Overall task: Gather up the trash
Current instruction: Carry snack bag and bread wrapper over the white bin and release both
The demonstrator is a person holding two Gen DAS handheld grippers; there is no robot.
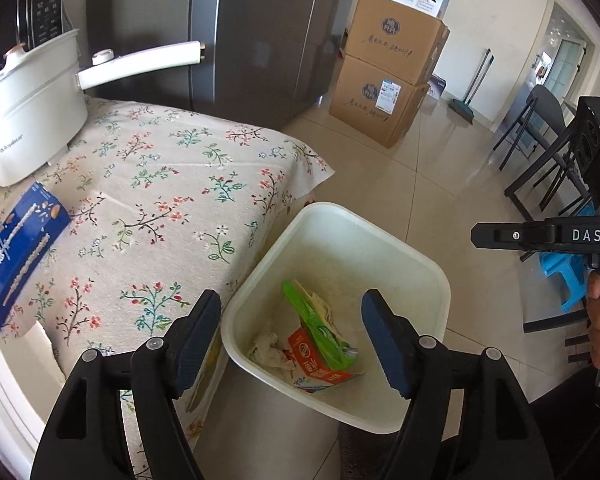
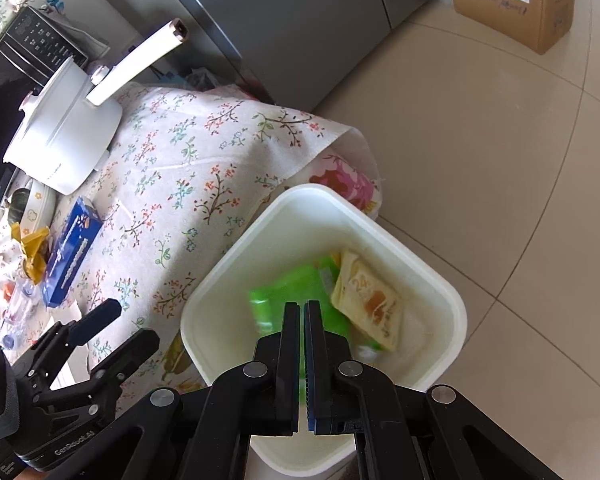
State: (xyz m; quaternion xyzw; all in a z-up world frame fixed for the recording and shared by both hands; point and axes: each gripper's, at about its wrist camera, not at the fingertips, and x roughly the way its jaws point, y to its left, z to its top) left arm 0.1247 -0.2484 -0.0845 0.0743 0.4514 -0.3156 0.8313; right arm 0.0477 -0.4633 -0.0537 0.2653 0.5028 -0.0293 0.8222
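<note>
A: Where is the left hand-held gripper?
B: Over the white bin, jaws apart, nothing between them.
A: What lies in the bin?
B: A green wrapper, an orange carton and crumpled tissue.
A: And left of it?
B: The floral-clothed worktop.

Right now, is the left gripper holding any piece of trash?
No. In the left wrist view the left gripper stands open with nothing between its pads, and the green wrapper lies inside the white bin.

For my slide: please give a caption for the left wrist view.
Open left gripper above white bin holding wrappers.
</note>
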